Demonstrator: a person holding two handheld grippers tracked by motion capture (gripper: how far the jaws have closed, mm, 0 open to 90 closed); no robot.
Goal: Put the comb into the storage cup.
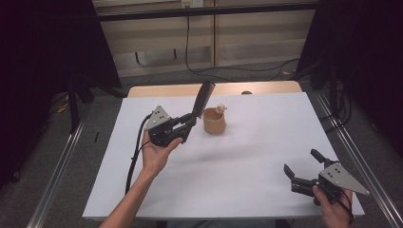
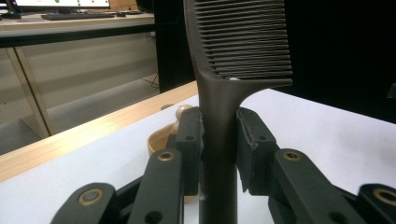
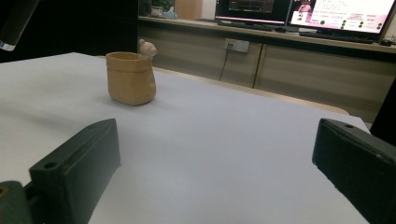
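The white table (image 1: 228, 180) has wide bare room in the middle and along its near edge, with the tan cup (image 1: 214, 121) standing alone toward the far side and the right gripper (image 1: 302, 170) resting near the right front corner, its jaws spread wide on nothing. The left gripper (image 1: 190, 124) hangs just left of the cup, its jaws clamped on the handle of a black comb (image 1: 203, 97) that rises between them, tilted. The comb is dark and matte, with fine close teeth along one side of its upper half.
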